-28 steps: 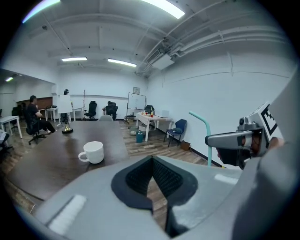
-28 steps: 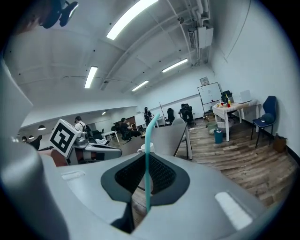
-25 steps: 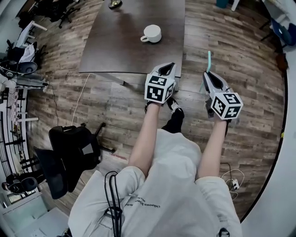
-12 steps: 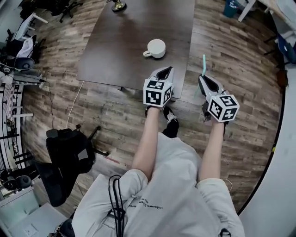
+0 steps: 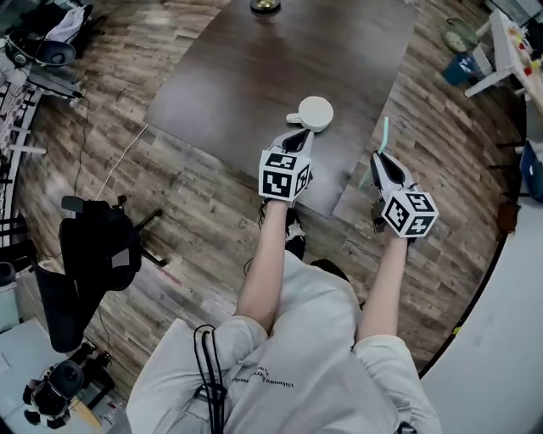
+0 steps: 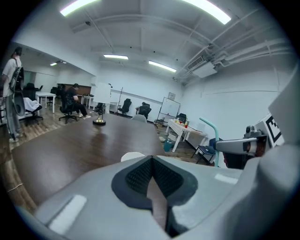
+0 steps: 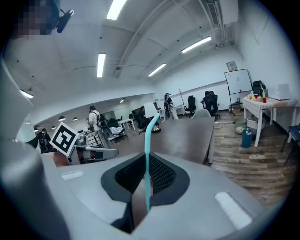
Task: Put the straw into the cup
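Teal plastic, thin and bent over at the top: that's the straw (image 7: 147,150), pinched between the closed pads of the right tool (image 5: 379,158) and standing up out of them, held out over the floorboards just off the corner of the surface (image 5: 246,80). The white cup (image 5: 315,112) sits close to that near corner, handle turned to the left. The left tool (image 6: 151,161) has its jaws pressed together on nothing, its tip just beside the cup on the near side. To my eye, doing the step well means carrying the straw across to the left until it hangs over the cup's mouth, then tipping the tool so the free length goes down inside. The jaws should part only once the end rests on the bottom, as the cup looks wide and shallow and the straw would likely topple over the rim if let go early. The left tool is well placed to steady the cup should it slide. The surface is long, dark wood-grain and mostly bare, with a small brass-coloured object (image 5: 265,5) at its far end, possibly a bell, though it's too small to be sure. Around it are a plank floor (image 5: 195,195), a black office chair (image 5: 92,263), a blue bin (image 5: 464,68), a whiteboard (image 6: 168,107), and people seated (image 6: 72,100) at distant desks under strip lights.
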{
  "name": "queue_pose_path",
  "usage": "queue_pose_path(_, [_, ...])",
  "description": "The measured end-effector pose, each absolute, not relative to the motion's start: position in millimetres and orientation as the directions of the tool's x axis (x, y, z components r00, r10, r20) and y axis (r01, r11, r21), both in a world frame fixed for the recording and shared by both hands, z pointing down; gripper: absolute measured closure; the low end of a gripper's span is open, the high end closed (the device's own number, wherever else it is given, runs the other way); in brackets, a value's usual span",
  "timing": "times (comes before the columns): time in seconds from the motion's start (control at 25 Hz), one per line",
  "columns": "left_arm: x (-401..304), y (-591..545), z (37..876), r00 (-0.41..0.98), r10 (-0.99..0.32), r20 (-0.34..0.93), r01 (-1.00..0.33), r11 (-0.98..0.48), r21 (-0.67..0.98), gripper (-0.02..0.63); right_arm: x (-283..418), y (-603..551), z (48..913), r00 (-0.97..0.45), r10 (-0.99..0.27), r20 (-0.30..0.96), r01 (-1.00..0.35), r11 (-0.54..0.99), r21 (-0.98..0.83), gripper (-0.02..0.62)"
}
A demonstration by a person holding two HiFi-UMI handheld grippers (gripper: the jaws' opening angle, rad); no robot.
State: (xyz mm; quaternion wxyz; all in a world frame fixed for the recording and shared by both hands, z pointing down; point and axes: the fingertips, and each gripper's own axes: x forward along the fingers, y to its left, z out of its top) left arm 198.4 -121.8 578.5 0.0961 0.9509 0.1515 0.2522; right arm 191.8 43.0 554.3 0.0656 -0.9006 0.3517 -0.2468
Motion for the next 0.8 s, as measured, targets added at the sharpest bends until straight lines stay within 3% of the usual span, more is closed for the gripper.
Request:
queue_pose_path(0.48, [198, -181, 577, 0.853, 0.150, 0.500, 0.074, -0.983, 0.169, 0.606, 245, -25, 556, 0.476, -0.807, 0.349, -0.728, -0.584, -0.358, 0.549])
queue_pose_path(0.8, [227, -182, 559, 0.882, 0.018, 0.472, -0.088, -0.976, 0.201, 0.604, 305, -57, 542, 0.309, -0.893, 0.326, -0.819, -0.424, -0.386, 0.549])
